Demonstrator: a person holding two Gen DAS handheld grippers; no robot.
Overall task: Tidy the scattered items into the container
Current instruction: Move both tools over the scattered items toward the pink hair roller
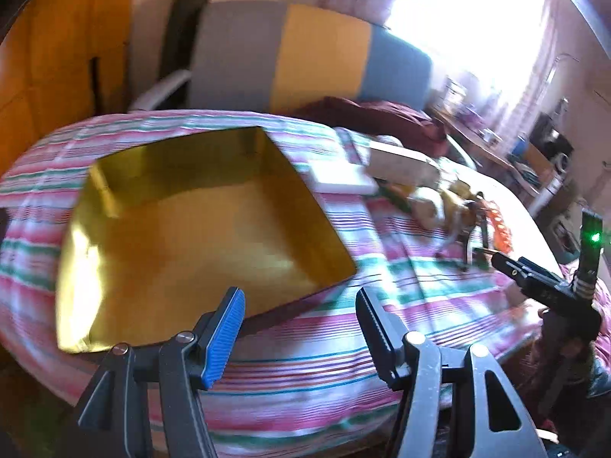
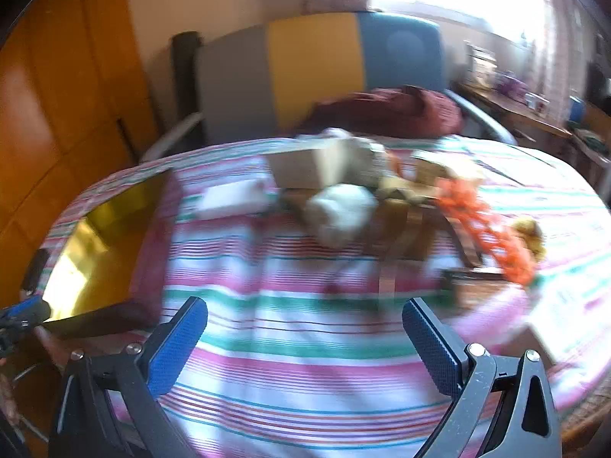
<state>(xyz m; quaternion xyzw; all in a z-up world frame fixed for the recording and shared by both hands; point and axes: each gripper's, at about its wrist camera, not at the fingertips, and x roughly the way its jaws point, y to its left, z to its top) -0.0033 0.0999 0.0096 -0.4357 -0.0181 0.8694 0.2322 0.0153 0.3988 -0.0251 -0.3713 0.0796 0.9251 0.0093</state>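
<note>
Daylight floods in from the window [image 1: 466, 11] at about one o'clock in both my feeds, blown out to pure white. Glare bounces off the gold box [image 1: 183, 229] along its nine o'clock wall. Motion blur smears the striped tablecloth [image 2: 305, 324] and the scattered items [image 2: 382, 198]. Fisheye bending curves every edge, with dark corners at eleven o'clock.

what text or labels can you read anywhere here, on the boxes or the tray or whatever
None can be read.
Gold tray: plain shiny inside, no print visible.
Beige box and white box: any print is lost in motion blur.
Orange item and the rest of the pile: too blurred to tell.
Striped tablecloth: pattern only, no words.
Desk clutter by the window: too small and blurred.
</note>
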